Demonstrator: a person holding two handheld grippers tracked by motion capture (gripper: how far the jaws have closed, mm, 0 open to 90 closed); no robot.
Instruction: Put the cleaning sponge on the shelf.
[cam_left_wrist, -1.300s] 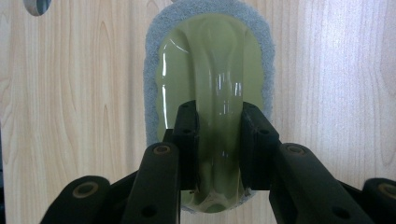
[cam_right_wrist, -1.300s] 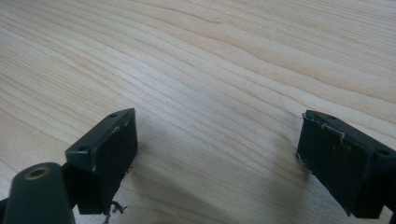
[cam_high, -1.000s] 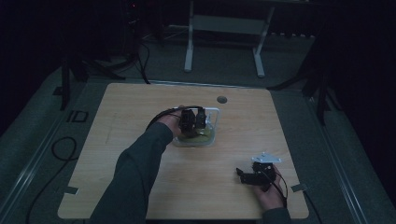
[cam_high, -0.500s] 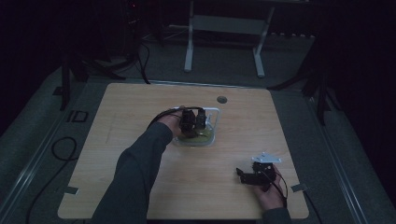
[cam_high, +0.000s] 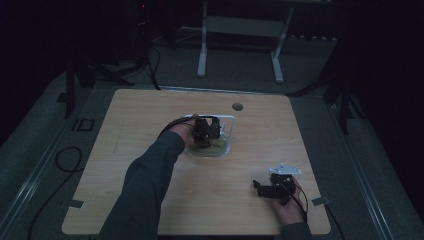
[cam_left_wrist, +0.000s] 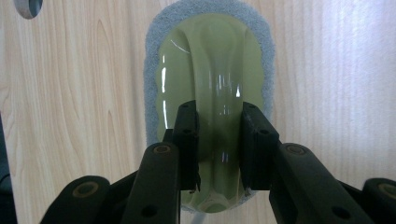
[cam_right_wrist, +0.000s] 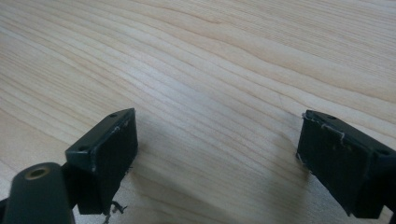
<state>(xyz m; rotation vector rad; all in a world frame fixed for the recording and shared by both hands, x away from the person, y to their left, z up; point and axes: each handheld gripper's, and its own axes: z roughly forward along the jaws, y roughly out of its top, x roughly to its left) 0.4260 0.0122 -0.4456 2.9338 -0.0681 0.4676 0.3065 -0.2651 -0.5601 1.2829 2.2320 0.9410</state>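
Nearest the person, the right gripper (cam_high: 257, 187) rests low on the tabletop (cam_high: 150, 110), its jaws wide apart with only bare wood between them in the right gripper view (cam_right_wrist: 215, 158) - it takes no part in the work for now

Farther out, the left gripper (cam_high: 206, 131) points down over the clear tray (cam_high: 227, 118) in the middle. Set against the pictures of the last second, almost nothing has changed: the hand sits at the same spot and the jaws have stayed clamped. I read this as a settled grip, so the pick-up is made and the next move, a lift or a scrub, can start from here

The scrubber (cam_left_wrist: 210, 60) is an olive-green glossy oval with a grey fuzzy rim and a raised ridge along its length. In the left gripper view the jaws (cam_left_wrist: 218, 116) pinch that ridge from both sides, near its closer end - the rest of the body reaches on past the jaw tips. From above a greenish patch (cam_high: 214, 147) shows just below the jaws, inside the tray's outline. Whether it is lifted or resting there I cannot tell

Beyond the tray, well clear of the jaws, lies the round hole (cam_high: 237, 106) in the tabletop
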